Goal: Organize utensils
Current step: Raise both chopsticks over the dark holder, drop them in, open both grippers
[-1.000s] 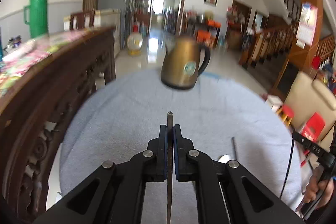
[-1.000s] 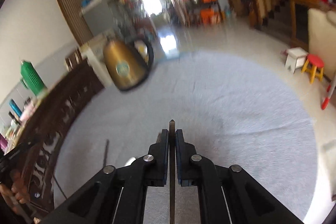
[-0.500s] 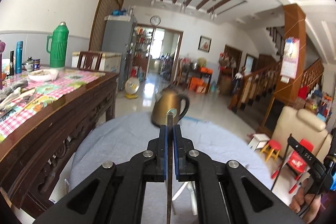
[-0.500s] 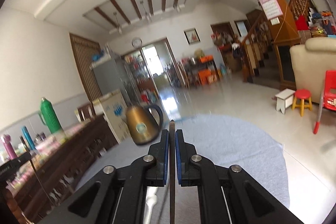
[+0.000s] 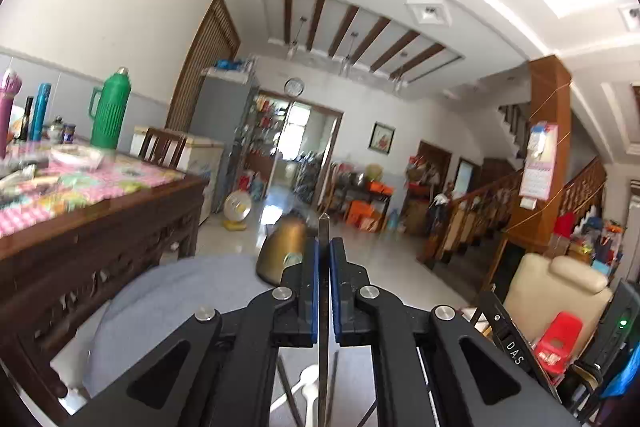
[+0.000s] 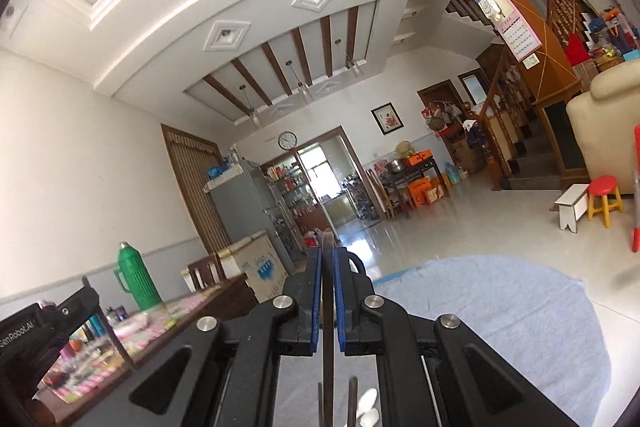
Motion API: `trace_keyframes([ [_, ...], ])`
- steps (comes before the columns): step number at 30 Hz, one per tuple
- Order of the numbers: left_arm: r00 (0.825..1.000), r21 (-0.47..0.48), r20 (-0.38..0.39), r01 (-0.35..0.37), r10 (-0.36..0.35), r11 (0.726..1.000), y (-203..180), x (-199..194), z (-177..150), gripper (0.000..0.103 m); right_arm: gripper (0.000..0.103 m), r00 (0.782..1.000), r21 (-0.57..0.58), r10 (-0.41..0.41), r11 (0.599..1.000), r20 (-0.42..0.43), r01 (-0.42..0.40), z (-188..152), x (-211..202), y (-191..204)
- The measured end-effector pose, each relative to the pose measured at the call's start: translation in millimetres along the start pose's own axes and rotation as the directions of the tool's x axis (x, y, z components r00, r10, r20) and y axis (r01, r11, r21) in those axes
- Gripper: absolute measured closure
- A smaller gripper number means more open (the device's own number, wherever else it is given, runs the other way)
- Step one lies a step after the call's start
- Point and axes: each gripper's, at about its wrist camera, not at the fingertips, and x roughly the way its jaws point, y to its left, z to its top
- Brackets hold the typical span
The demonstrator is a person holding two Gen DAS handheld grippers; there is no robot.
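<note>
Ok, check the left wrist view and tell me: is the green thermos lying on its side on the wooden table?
No, the green thermos stands upright at the far end of the wooden table, behind the pink checked cloth.

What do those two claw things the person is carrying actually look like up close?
Both look alike. The left gripper and right gripper are matte black, angular linkages with triangular cut-outs and round silver bolts at the joints. Each finger carries a blue inner pad. White lettering marks one black body. No sleeves or hands show.
</note>
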Motion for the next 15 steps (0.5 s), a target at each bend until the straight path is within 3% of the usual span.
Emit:
trace_keyframes([
  [4, 0.994, 0.0, -0.101, -0.027, 0.027, 1.0, 7, 20, -34, 0.098, 0.096, 0.998, -0.059, -0.034, 0.998, -0.058, 0.03, -28, 11, 2],
  [10, 0.979, -0.017, -0.203, -0.02, 0.016, 1.0, 20, 21, -59, 0.098, 0.096, 0.992, -0.075, -0.008, 0.997, -0.127, -0.002, -37, 3, -15],
  [15, 0.969, 0.017, -0.246, 0.019, -0.015, 1.0, 15, 3, -59, 0.095, 0.094, 0.96, -0.037, 0.087, 0.994, -0.267, -0.1, -47, -3, -31],
])
